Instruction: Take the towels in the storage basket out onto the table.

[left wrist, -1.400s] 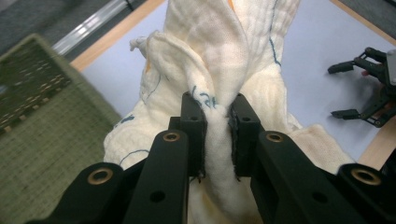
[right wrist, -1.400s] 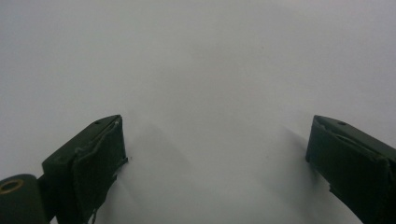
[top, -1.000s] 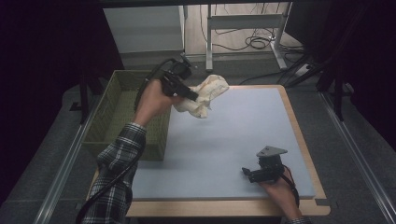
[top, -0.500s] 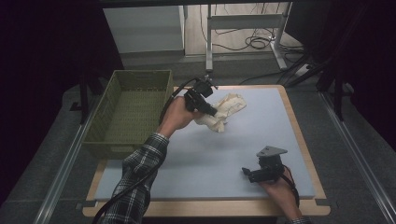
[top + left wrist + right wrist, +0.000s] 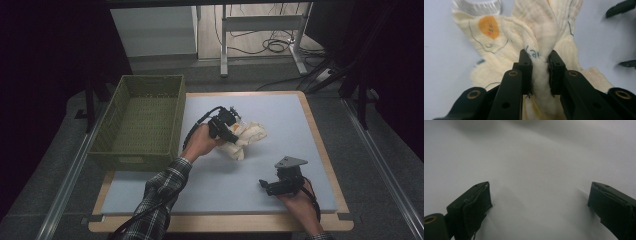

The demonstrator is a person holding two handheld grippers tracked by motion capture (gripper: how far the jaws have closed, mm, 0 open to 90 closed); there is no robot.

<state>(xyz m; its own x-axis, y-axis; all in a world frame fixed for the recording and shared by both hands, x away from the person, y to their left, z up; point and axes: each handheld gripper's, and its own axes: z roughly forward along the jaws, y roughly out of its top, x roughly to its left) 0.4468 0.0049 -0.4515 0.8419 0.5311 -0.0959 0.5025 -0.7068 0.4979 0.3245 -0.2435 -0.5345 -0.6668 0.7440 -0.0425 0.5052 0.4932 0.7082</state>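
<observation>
Left tongs (image 5: pixel 537 60) pinch a fold of the cream cloth (image 5: pixel 246 136) low over the worktop (image 5: pixel 300 150); right tongs (image 5: pixel 265 186) gape empty, well right of it.

The cloth (image 5: pixel 506 42) has some dark blue letters drawn on it, right by the fold. They look like "ar" (image 5: pixel 533 54), but the rest of the word is hidden in the fold. It also has an orange spot with tiny marks, too small to read.
</observation>
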